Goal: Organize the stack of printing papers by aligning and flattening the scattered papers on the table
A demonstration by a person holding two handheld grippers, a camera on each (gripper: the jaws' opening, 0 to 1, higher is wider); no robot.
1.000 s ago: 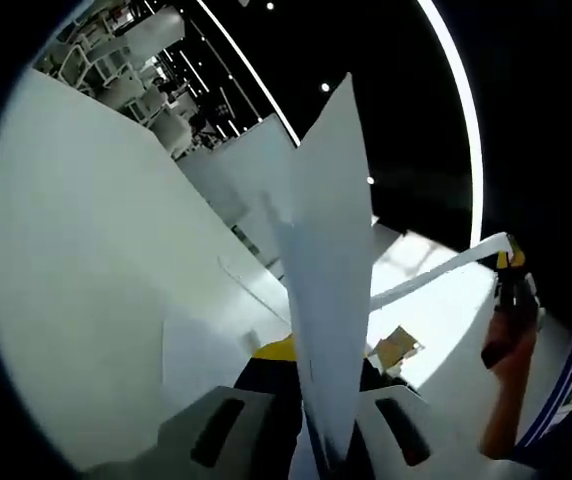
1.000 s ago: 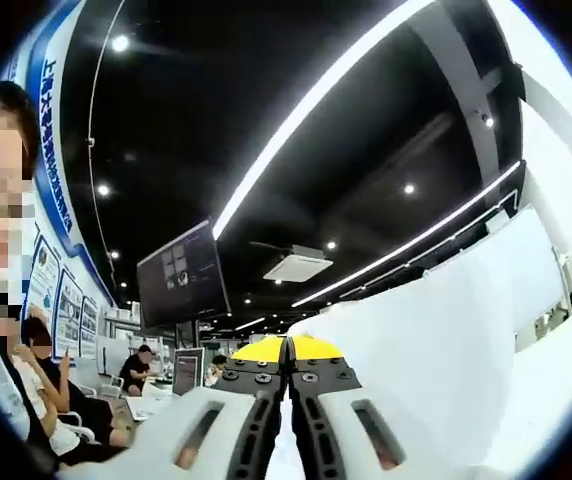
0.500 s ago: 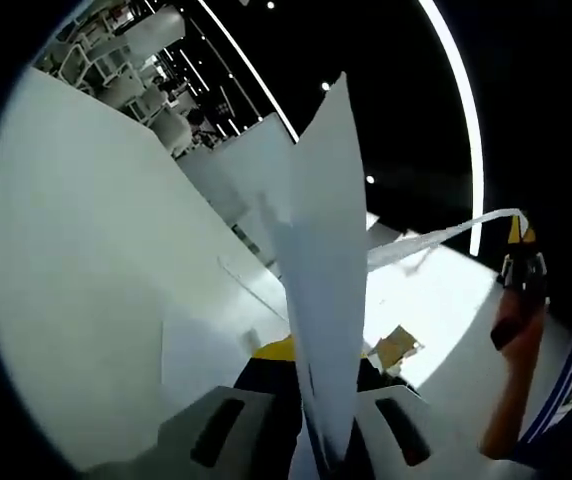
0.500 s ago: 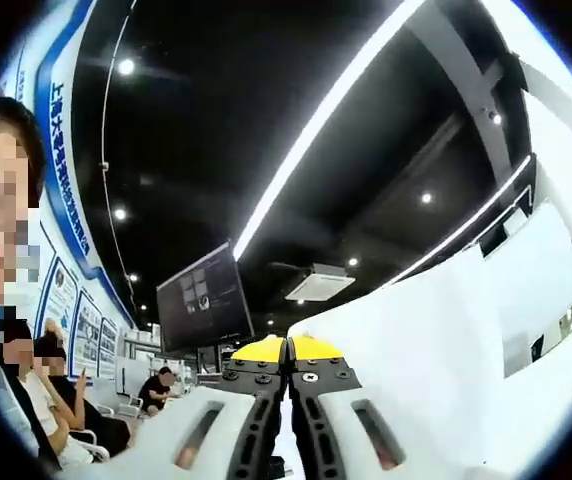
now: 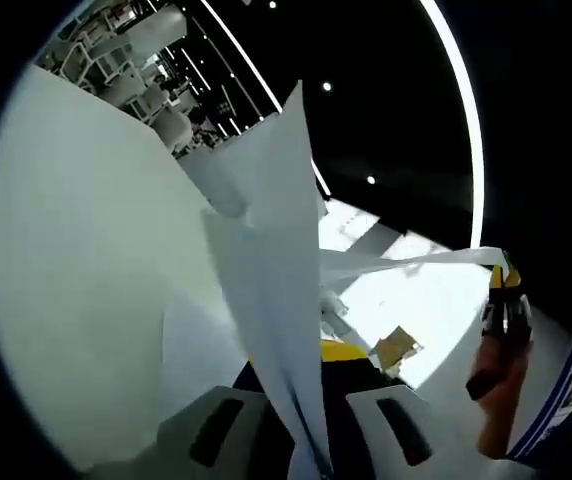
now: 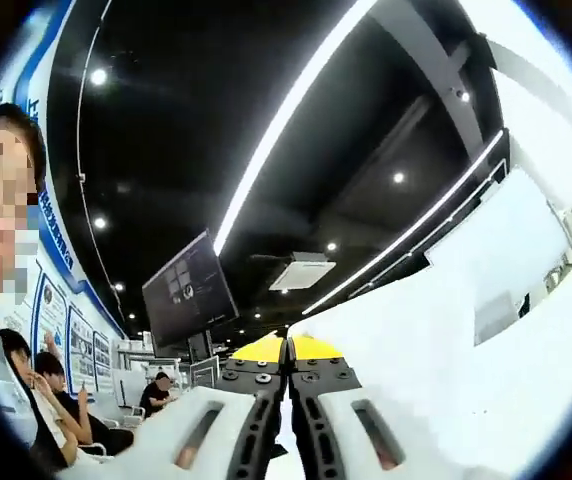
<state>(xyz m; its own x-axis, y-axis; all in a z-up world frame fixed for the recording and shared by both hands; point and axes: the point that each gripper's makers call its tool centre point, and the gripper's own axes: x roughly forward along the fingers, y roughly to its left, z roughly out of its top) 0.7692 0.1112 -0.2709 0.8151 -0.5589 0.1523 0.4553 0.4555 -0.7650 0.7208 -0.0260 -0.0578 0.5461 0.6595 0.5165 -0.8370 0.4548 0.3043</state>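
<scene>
Both grippers are clamped on paper: the left gripper (image 5: 306, 440) has its jaws closed on the lower edge of white sheets (image 5: 271, 270) that stand up from it and fan into points, and in its own view the right gripper (image 6: 286, 425) has its jaws nearly together on a thin white edge, with the sheet (image 6: 436, 350) spreading to the right of them. In the left gripper view the right gripper (image 5: 501, 300), held by a hand (image 5: 491, 370), pinches the far end of a sheet (image 5: 406, 262) that stretches edge-on across to it. Beneath lies the white table (image 5: 86, 290), with a small tan scrap (image 5: 396, 347) on it. Beyond, white chairs (image 5: 131, 50) stand under a black ceiling with long light strips (image 6: 296, 110) and spotlights. In the right gripper view a dark monitor (image 6: 188, 292) hangs above seated people (image 6: 66, 405), beside a wall of blue-edged posters (image 6: 51, 330).
</scene>
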